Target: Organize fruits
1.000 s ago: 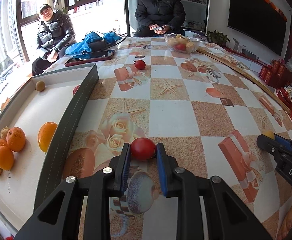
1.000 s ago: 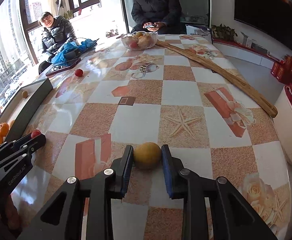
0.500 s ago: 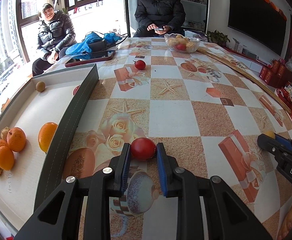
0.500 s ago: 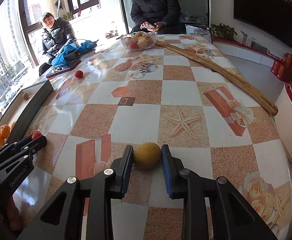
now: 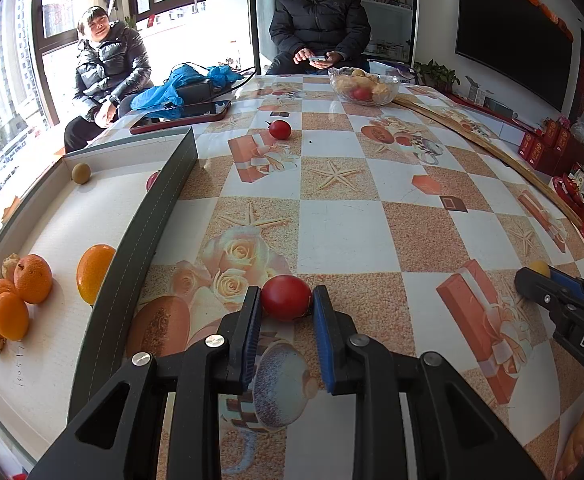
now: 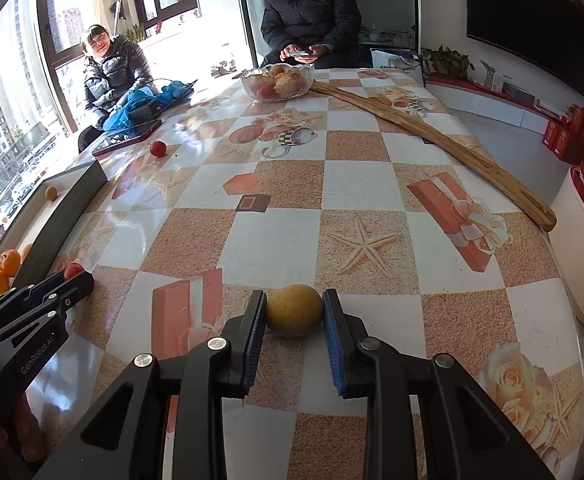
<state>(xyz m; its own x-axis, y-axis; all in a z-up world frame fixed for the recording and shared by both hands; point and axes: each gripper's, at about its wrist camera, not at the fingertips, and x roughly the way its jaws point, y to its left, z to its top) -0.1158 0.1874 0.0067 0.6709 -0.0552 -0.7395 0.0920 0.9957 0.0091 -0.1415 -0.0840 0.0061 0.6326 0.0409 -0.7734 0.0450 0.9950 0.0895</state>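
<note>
My left gripper [image 5: 286,305] is shut on a small red fruit [image 5: 286,297] just above the patterned table, right of a long white tray [image 5: 51,240]. The tray holds several oranges [image 5: 31,278], a small brown fruit [image 5: 80,173] and a red fruit behind its dark wall. My right gripper [image 6: 294,312] is shut on a yellow-brown round fruit [image 6: 294,309] at the table's near right. Each gripper shows in the other's view: the left gripper [image 6: 73,276] and the right gripper [image 5: 538,276]. Another red fruit [image 5: 279,129] lies far on the table.
A glass bowl [image 5: 364,87] of fruit stands at the far edge. A long wooden board [image 6: 432,136] lies along the right side. A red phone [image 5: 179,116] and a blue bag [image 5: 183,84] lie far left. Two people sit beyond the table.
</note>
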